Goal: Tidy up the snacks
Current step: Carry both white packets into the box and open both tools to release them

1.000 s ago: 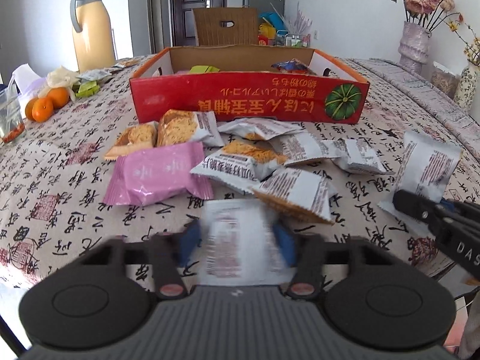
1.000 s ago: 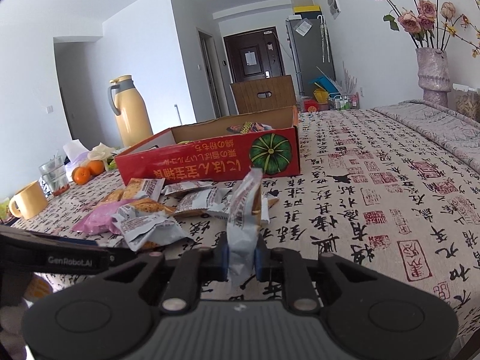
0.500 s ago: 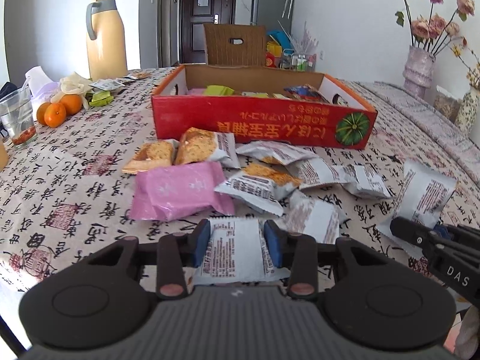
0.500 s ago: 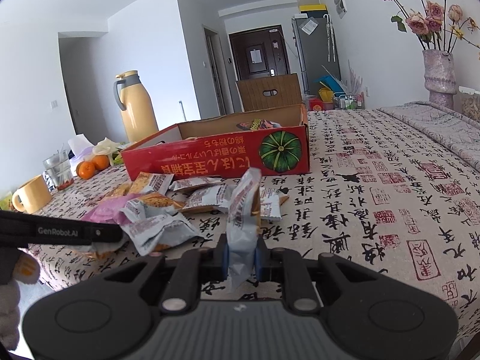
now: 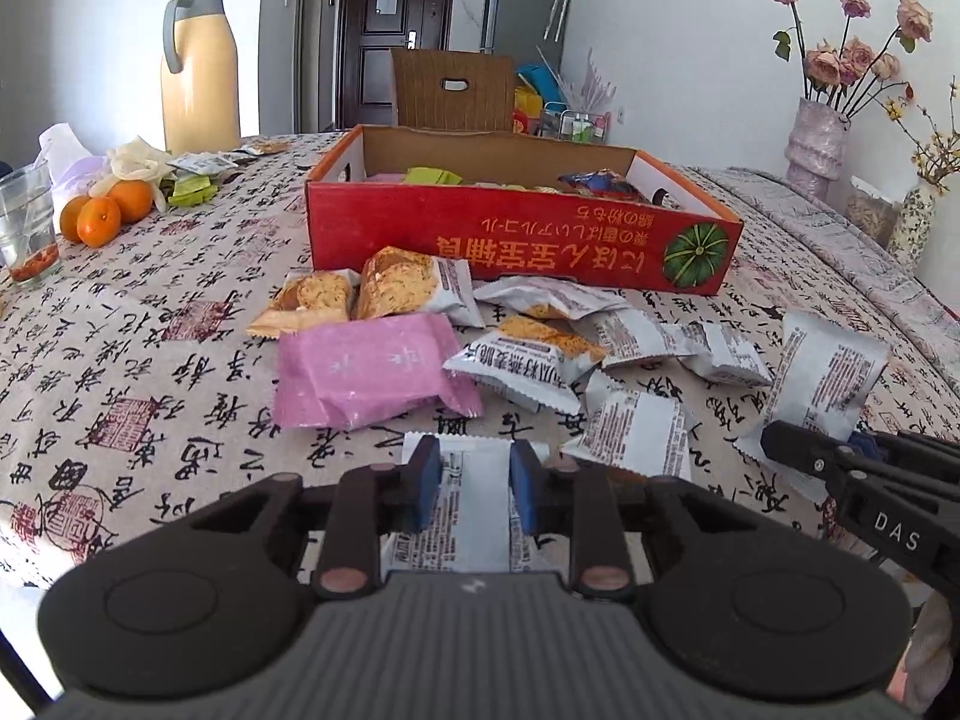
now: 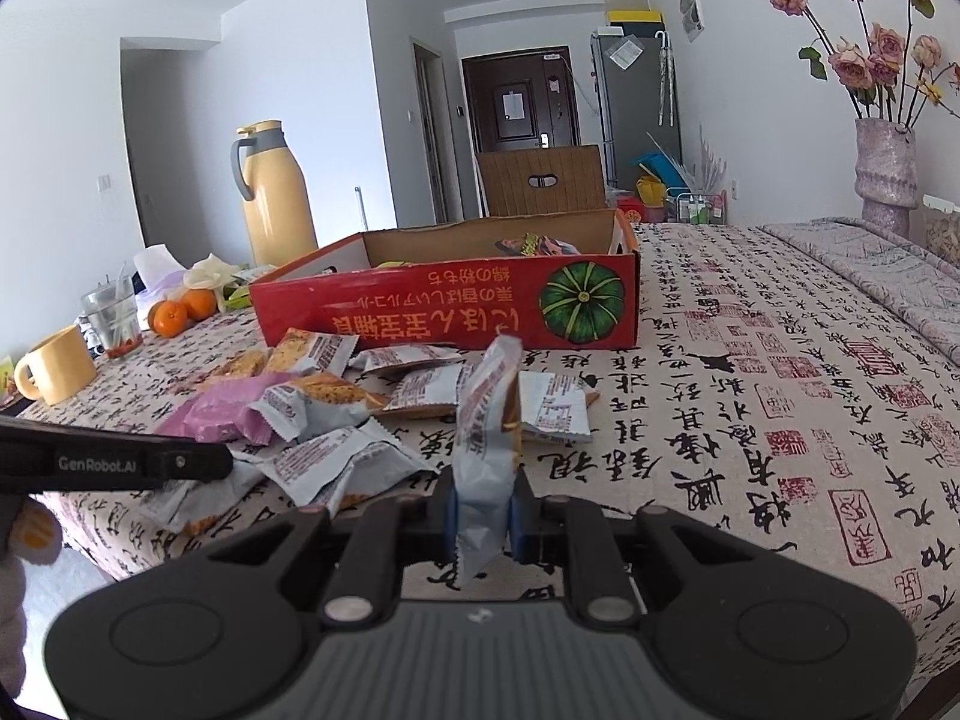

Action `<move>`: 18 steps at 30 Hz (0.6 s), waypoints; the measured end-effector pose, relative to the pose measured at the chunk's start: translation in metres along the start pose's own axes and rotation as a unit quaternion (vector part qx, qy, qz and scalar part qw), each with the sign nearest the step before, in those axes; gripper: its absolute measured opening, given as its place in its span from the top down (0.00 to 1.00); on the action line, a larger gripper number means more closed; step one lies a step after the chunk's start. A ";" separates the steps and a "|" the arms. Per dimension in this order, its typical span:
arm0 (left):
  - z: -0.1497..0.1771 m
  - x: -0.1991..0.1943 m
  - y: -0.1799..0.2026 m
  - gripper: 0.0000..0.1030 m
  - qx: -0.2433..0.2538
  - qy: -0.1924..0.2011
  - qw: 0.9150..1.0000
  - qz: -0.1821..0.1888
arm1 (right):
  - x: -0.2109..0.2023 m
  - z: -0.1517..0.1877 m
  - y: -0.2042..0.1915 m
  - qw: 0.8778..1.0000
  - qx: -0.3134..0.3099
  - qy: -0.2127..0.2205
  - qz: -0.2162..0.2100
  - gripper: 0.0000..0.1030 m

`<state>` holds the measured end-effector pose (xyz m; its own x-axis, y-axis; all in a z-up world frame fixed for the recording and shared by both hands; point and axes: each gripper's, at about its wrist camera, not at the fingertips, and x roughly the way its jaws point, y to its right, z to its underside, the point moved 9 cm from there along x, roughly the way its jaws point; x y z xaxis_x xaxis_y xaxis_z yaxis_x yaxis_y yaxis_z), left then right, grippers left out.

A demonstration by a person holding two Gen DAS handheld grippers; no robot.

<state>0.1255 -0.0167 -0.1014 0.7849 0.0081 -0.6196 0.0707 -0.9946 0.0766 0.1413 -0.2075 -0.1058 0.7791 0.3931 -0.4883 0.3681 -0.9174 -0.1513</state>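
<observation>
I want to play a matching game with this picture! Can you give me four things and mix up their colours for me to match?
Things:
1. thermos jug
2. snack box
3. big flat snack packet
4. tangerines

Colours:
A. pink
B. orange
C. yellow
D. red

Pairs: 1-C, 2-D, 3-A, 4-B

Left hand-held gripper (image 5: 474, 483) just closing; right hand-held gripper (image 6: 485, 516) clamped.

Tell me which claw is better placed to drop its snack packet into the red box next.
Probably right: the right claw already pinches a packet upright off the table; the left claw has just been closing around its packet.
</observation>
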 end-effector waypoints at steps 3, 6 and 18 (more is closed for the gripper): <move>0.001 -0.003 -0.002 0.53 -0.002 0.004 1.000 -0.001 | 0.000 0.000 -0.001 1.000 -0.002 -0.001 0.003 0.85; 0.001 -0.005 -0.001 0.38 0.004 0.008 1.000 -0.004 | -0.001 0.000 0.000 1.000 -0.003 -0.002 0.005 0.85; 0.010 0.002 -0.002 0.60 0.012 -0.008 1.000 -0.007 | -0.001 0.001 0.000 1.000 -0.003 -0.002 0.004 0.85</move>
<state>0.1212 -0.0160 -0.1108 0.7744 0.0205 -0.6323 0.0669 -0.9965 0.0498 0.1402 -0.2077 -0.1064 0.7801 0.3856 -0.4927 0.3654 -0.9200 -0.1414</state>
